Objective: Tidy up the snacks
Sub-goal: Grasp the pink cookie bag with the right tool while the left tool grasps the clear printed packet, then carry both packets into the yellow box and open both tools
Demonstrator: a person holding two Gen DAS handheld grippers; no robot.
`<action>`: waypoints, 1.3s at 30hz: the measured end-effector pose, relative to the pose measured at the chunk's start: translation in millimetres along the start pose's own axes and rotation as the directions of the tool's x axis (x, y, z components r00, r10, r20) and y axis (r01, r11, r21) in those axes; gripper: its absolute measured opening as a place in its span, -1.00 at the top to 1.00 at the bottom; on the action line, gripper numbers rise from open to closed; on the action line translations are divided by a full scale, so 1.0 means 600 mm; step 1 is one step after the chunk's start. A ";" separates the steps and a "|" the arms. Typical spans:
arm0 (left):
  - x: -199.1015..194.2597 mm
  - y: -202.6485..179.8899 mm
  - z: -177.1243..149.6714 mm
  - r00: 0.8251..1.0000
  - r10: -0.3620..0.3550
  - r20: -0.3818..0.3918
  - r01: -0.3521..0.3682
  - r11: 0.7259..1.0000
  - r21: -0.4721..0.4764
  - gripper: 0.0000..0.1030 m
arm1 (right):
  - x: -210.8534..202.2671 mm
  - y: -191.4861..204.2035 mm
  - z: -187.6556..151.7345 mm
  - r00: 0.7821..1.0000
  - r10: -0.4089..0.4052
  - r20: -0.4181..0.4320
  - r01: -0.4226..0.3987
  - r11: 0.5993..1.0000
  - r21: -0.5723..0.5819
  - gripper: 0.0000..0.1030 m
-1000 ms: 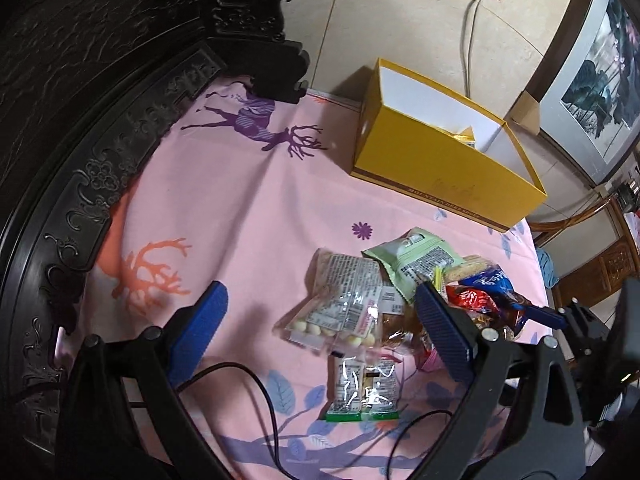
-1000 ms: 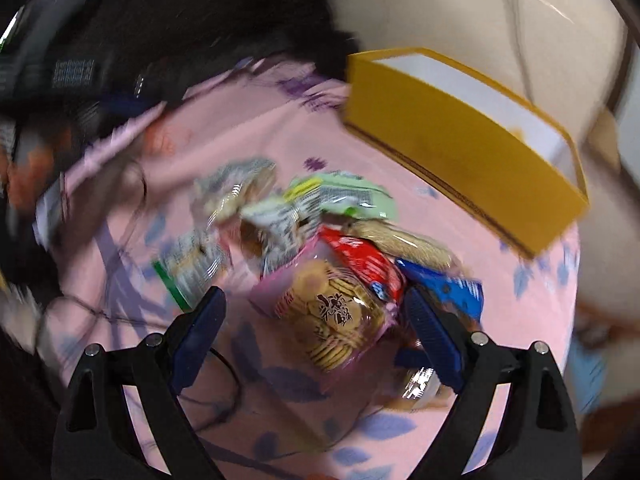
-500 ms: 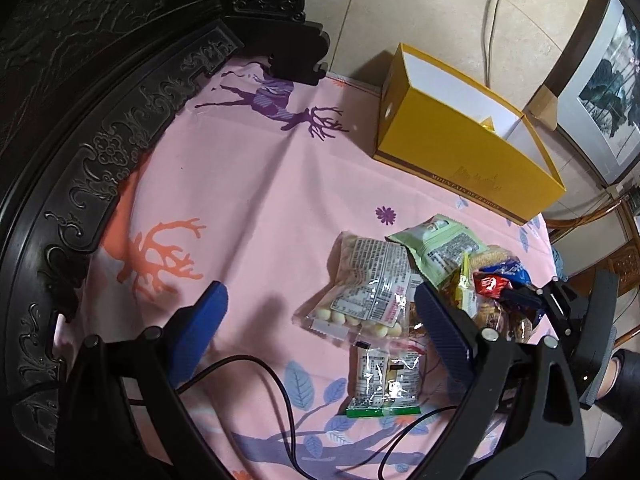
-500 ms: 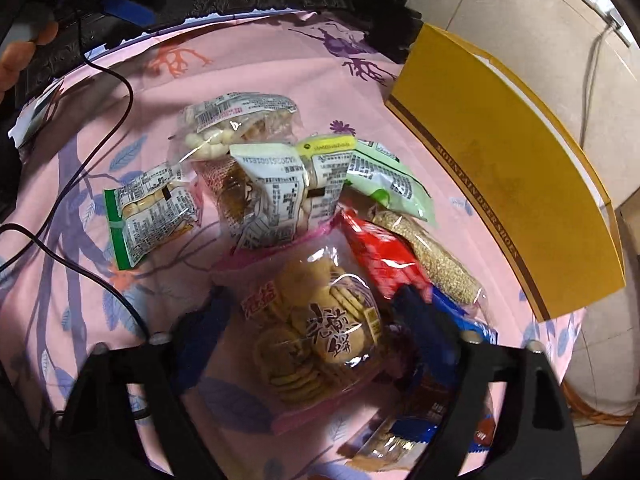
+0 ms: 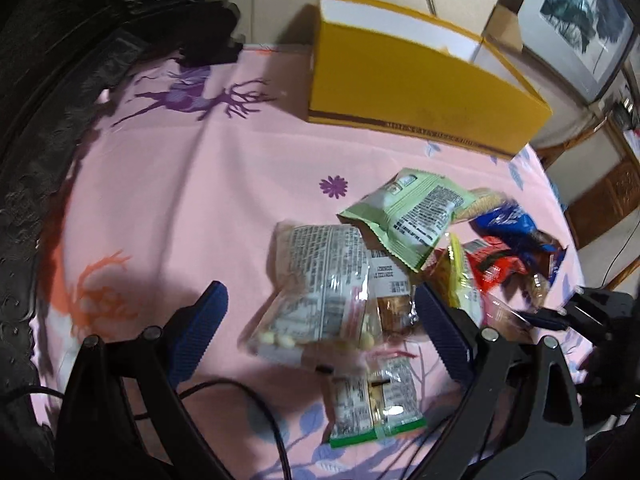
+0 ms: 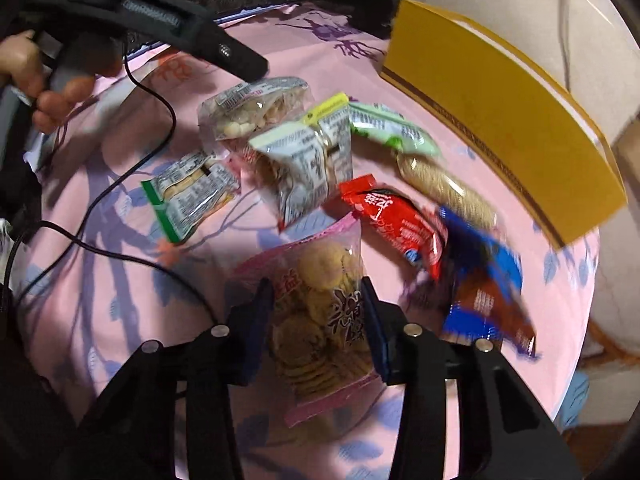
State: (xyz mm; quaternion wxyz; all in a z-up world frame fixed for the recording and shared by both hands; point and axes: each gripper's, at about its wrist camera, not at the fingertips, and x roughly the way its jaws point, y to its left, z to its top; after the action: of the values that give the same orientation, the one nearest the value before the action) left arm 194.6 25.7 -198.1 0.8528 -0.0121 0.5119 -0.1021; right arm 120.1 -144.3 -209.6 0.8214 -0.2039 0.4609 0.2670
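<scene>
The right gripper (image 6: 318,308) pinched the pink cookie bag (image 6: 318,320) on the cloth (image 6: 100,312) (hidden in the left view); the left gripper (image 5: 318,328) hovered wide open, empty.

Home living rm: carved wood furniture (image 5: 60,92), framed painting (image 5: 580,20) (deer-print tablecloth (image 5: 180,184)).

From the left wrist we look down and forward along spread fingers (image 5: 202,328) over a pink tablecloth (image 5: 168,200), toward a yellow box (image 5: 404,96) at the far edge by the wall. From the right wrist we sit lower and nearer, the cookie bag (image 6: 320,312) filling the foreground. Both views share the snack pile (image 5: 384,264) and the box; each also catches the other gripper at its edge.
</scene>
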 end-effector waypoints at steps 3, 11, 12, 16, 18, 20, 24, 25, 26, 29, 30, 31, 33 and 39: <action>0.033 0.003 0.006 0.999 0.015 -0.049 -0.015 1.000 -0.005 -0.85 | -0.009 0.001 -0.013 1.000 -0.002 -0.004 0.002 0.999 0.043 0.17; 0.076 0.030 -0.002 0.989 0.011 -0.145 -0.021 0.997 -0.070 -0.45 | -0.017 -0.007 -0.021 1.000 -0.005 -0.010 0.007 0.993 0.114 0.17; 0.080 0.035 -0.004 0.988 0.004 -0.155 -0.018 0.996 -0.089 -0.37 | -0.020 -0.007 -0.019 1.000 -0.001 -0.007 0.002 0.993 0.118 0.17; 0.072 0.048 -0.008 0.989 -0.013 -0.148 -0.008 0.990 -0.138 -0.14 | -0.056 -0.011 -0.020 0.999 0.024 0.034 -0.029 0.988 0.152 0.18; 0.063 0.049 -0.011 0.990 -0.025 -0.138 0.004 0.988 -0.152 -0.08 | -0.072 -0.016 -0.016 0.998 0.028 0.057 -0.037 0.985 0.166 0.18; 0.047 0.054 -0.018 0.992 -0.041 -0.117 0.020 0.985 -0.174 -0.05 | -0.086 -0.019 -0.010 0.997 0.027 0.075 -0.039 0.984 0.175 0.18; 0.009 0.059 -0.030 0.995 -0.062 -0.073 0.045 0.976 -0.212 -0.04 | -0.113 -0.026 -0.001 0.993 0.020 0.114 -0.042 0.980 0.196 0.18; -0.004 0.060 -0.031 0.996 -0.060 -0.061 0.045 0.976 -0.215 -0.04 | -0.118 -0.028 0.001 0.992 0.017 0.123 -0.042 0.978 0.202 0.18; -0.013 0.059 -0.030 0.997 -0.060 -0.050 0.048 0.975 -0.216 -0.04 | -0.122 -0.031 0.003 0.991 0.016 0.131 -0.043 0.977 0.207 0.18; -0.047 0.056 -0.020 0.998 -0.059 -0.010 0.056 0.976 -0.213 -0.04 | -0.136 -0.040 0.013 0.988 0.003 0.156 -0.037 0.975 0.218 0.18; -0.063 0.053 -0.012 0.998 -0.059 0.012 0.060 0.976 -0.208 -0.04 | -0.143 -0.044 0.017 0.986 -0.007 0.169 -0.031 0.974 0.223 0.18; -0.074 0.052 -0.006 0.998 -0.059 0.028 0.063 0.977 -0.202 -0.04 | -0.148 -0.047 0.021 0.983 -0.016 0.181 -0.025 0.974 0.225 0.18; -0.096 0.044 0.015 0.996 -0.061 0.067 0.072 0.981 -0.180 -0.04 | -0.163 -0.062 0.034 0.976 -0.038 0.213 -0.013 0.972 0.234 0.18; -0.148 -0.005 0.112 0.974 -0.096 0.205 0.114 0.991 -0.074 -0.04 | -0.212 -0.129 0.089 0.932 -0.151 0.329 0.053 0.955 0.291 0.18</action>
State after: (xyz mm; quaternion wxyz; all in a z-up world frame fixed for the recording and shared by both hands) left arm 212.5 33.9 -88.4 0.8923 -0.0860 0.4257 -0.1233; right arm 148.1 -205.1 -66.3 0.9230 -0.0605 0.3302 0.1882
